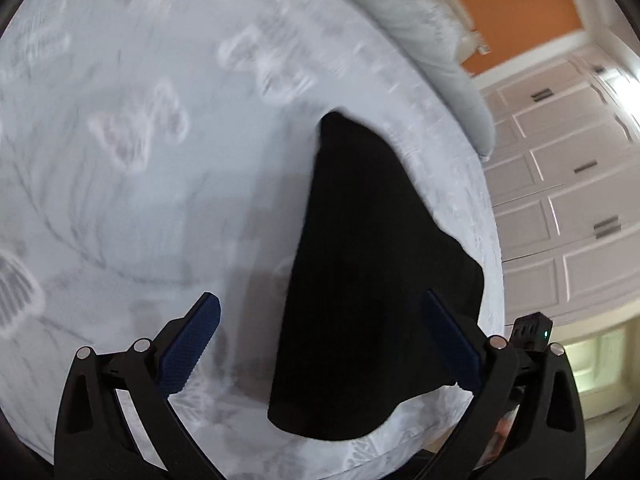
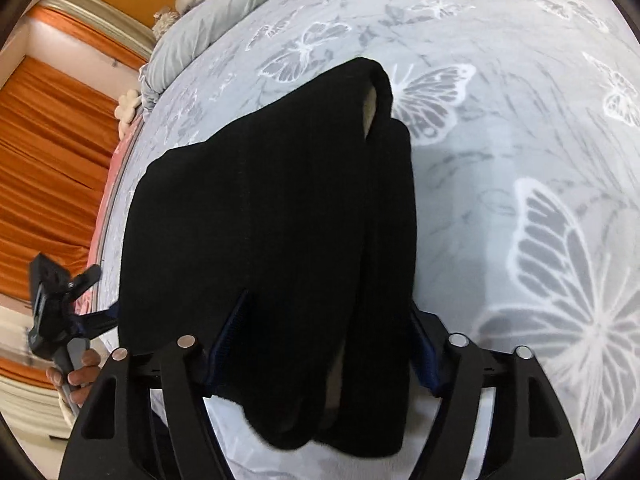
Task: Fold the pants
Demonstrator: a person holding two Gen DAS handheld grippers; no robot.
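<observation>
The black pants lie folded in a long bundle on the bed, whose pale grey cover carries white butterfly prints. In the right wrist view the bundle runs from about six o'clock up toward twelve. The right tongs stand apart, one blue pad on each side of the near end of the pants; whether the pads touch the cloth cannot be told. In the left wrist view, which is blurred, the left tongs are also spread wide and clamp nothing, with the pants reaching from six o'clock toward one o'clock between and beyond the fingers. A hand holds the other tool at eight o'clock in the right wrist view. White cupboard doors stand at three o'clock.
</observation>
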